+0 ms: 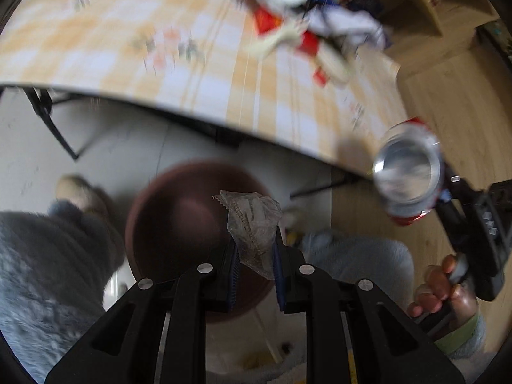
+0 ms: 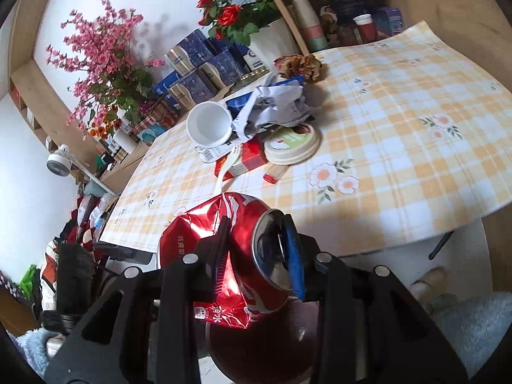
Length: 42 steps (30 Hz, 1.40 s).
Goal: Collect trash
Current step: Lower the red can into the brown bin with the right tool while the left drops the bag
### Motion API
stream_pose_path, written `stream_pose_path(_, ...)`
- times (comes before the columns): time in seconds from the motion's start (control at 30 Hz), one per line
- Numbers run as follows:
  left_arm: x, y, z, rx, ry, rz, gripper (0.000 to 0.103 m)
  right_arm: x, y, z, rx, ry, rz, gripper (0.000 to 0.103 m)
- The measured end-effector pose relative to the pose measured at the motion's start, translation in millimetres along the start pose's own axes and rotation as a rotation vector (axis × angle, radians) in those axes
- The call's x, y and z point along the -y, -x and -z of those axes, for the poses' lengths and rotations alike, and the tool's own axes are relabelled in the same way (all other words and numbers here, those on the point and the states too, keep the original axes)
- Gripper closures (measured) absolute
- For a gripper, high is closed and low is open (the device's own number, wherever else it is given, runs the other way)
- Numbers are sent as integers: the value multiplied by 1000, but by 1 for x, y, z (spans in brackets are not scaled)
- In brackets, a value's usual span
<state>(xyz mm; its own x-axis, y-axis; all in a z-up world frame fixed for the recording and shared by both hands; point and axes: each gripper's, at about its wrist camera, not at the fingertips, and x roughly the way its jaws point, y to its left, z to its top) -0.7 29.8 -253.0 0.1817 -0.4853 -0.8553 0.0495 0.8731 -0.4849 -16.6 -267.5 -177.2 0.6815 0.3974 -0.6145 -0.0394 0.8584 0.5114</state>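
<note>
Left wrist view shows a crumpled clear plastic wrapper (image 1: 252, 224) pinched between the nearly closed blue pads of the left gripper (image 1: 254, 256), hanging over a round dark brown bin (image 1: 179, 220) on the pale floor just off the edge of the yellow checked table (image 1: 192, 64). Right wrist view has a crushed red drink can (image 2: 230, 256) clamped in the right gripper (image 2: 256, 252), jaws partly apart around it, above the same bin, with more litter (image 2: 256, 128) piled on the table behind.

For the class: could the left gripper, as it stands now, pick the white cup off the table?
Probably not: the left gripper is already shut on a clear wrapper over the brown bin; the white cup lies on the table.
</note>
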Motion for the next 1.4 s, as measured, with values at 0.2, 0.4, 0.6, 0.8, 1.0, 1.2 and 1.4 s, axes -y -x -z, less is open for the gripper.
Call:
stream_pose_path(0.2, 23, -37, 2, -116, -104, 10, 83, 14, 7, 7, -10, -35, 16, 68)
stream_pose_path(0.4, 40, -38, 0, -90, -216, 14, 45, 18, 11, 11, -8, -50, 16, 68)
stream_pose_path(0.6, 14, 15, -14, 159, -106, -45, 25, 21, 0, 15, -50, -68, 17, 68)
stream_pose_path(0.8, -27, 79, -23, 480, -44, -289, 16, 15, -20, 25, -141, -38, 25, 68)
stream_pose_path(1.0, -60, 102, -6, 614, -84, -477, 11, -7, -45, 38, -222, 115, 70, 68)
stream_pose_path(1.2, -74, 93, 1, 603, -60, -500, 10, -35, -90, 76, -350, 353, 129, 68)
stream_pose_path(1.4, -92, 88, 2, 587, 31, -457, 10, -39, -148, 126, -562, 550, 203, 68)
